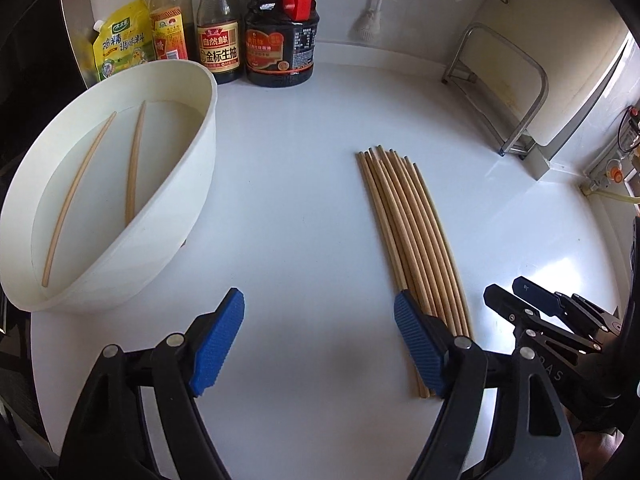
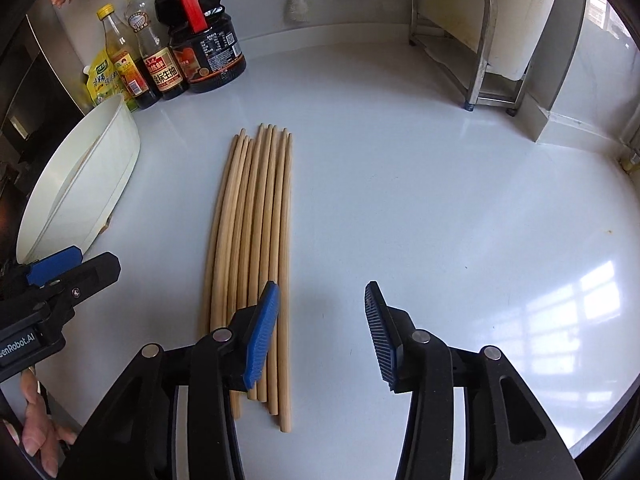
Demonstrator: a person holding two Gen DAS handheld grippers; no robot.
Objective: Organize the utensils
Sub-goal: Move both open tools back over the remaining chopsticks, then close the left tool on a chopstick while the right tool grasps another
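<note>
White countertop (image 2: pixel 400 200) lies under my empty, parted right gripper (image 2: pixel 320 340) and left gripper (image 1: pixel 318 344), with the lengthwise bundle of wooden chopsticks (image 2: pixel 256 240) between them, nearer my right.

Both wrist cams look steeply down, close over the table (image 1: pixel 304 184), facing its back edge; both share chopsticks (image 1: pixel 412 240), bottles (image 2: pixel 176 60).

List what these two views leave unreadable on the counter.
- Wooden chopstick bundle: near ends covered by the left hand-held gripper finger in the left view.
- White plastic basin: interior hidden behind its wall in the right view.
- Clear yellow-capped bottle: top cut off, left view.
</note>
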